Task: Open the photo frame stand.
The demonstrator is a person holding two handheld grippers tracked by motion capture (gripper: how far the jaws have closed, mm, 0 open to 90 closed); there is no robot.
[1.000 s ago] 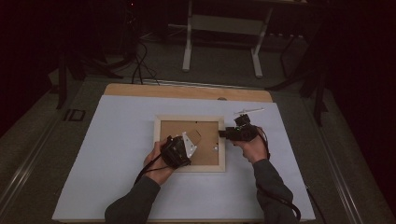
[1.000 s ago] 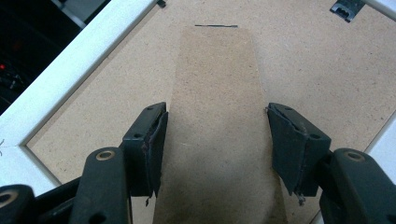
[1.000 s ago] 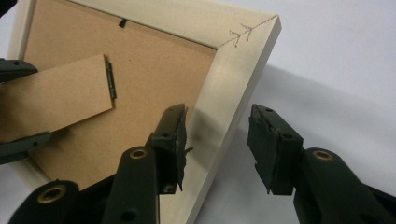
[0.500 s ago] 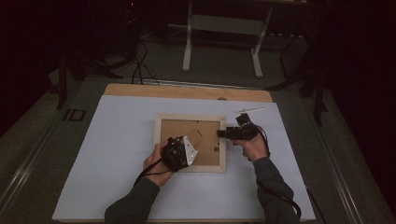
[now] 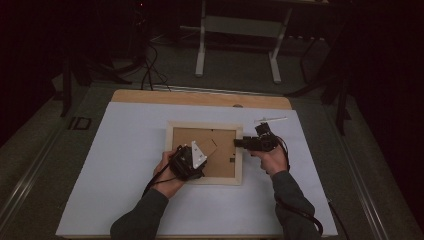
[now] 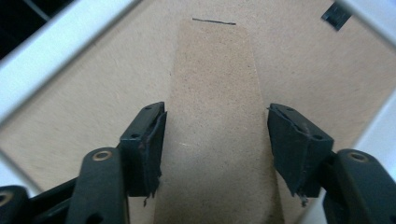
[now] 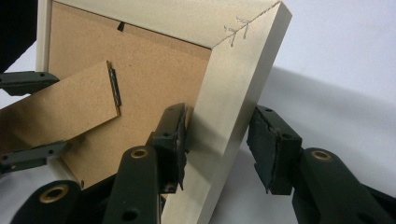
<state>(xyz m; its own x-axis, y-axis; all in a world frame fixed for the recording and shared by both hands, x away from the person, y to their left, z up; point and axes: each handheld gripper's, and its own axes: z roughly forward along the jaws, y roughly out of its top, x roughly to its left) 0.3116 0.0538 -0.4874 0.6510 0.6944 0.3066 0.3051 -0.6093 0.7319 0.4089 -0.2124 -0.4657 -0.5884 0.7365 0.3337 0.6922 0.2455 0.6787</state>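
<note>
Easing left tongs (image 6: 212,140) wider, off the cardboard stand flap (image 6: 212,93) between them, right tongs (image 7: 217,144) loosely straddling the picture frame (image 7: 229,93) rail, closing slightly: flap seemingly about to stay put.

A wooden tabletop (image 5: 150,96) is covered almost wholly by a white sheet (image 5: 125,150), leaving a bare wood strip along the far edge. A picture frame (image 5: 239,150) lies back-up near the centre. A thin white stick (image 5: 270,119) lies near the far right corner.
</note>
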